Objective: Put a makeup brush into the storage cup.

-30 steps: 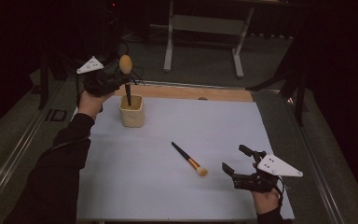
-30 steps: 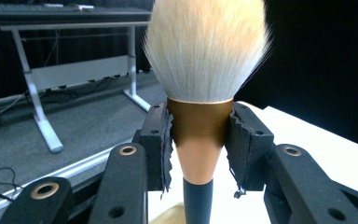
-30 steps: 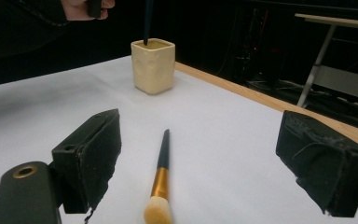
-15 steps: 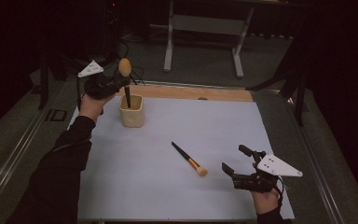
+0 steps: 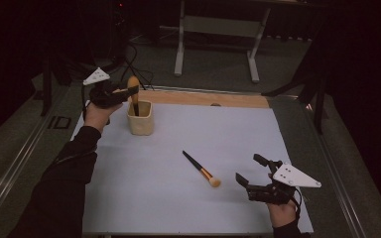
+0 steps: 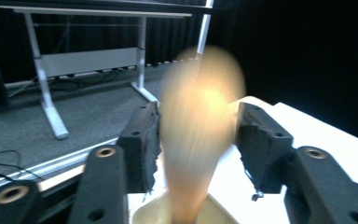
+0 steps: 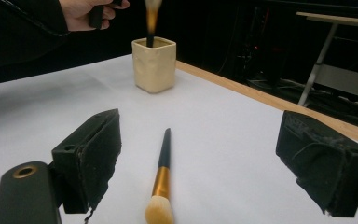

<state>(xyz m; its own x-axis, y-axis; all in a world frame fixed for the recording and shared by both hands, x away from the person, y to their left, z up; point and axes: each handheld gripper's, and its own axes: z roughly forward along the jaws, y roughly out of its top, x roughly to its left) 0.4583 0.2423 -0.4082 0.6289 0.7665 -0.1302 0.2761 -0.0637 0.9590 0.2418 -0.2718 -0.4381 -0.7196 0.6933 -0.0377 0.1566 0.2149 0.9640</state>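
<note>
I judge the work to be about half done: one makeup brush (image 5: 133, 94) already stands in the cream cup (image 5: 141, 119) at the far left of the desk (image 5: 238, 129), handle down and bristles up, and the second makeup brush (image 5: 201, 169) lies flat on the white sheet, not yet picked up. My left tongs (image 5: 129, 91) are at the bristle head of the standing brush; in the left gripper view the jaws stand apart on both sides of the blurred orange bristles, not pressing them. My right tongs (image 5: 256, 174) are wide apart and hold nothing, low over the desk just beside the lying brush. This brush has a black handle, a gold ferrule and pale bristles, and its bristle end points toward my right tongs.
</note>
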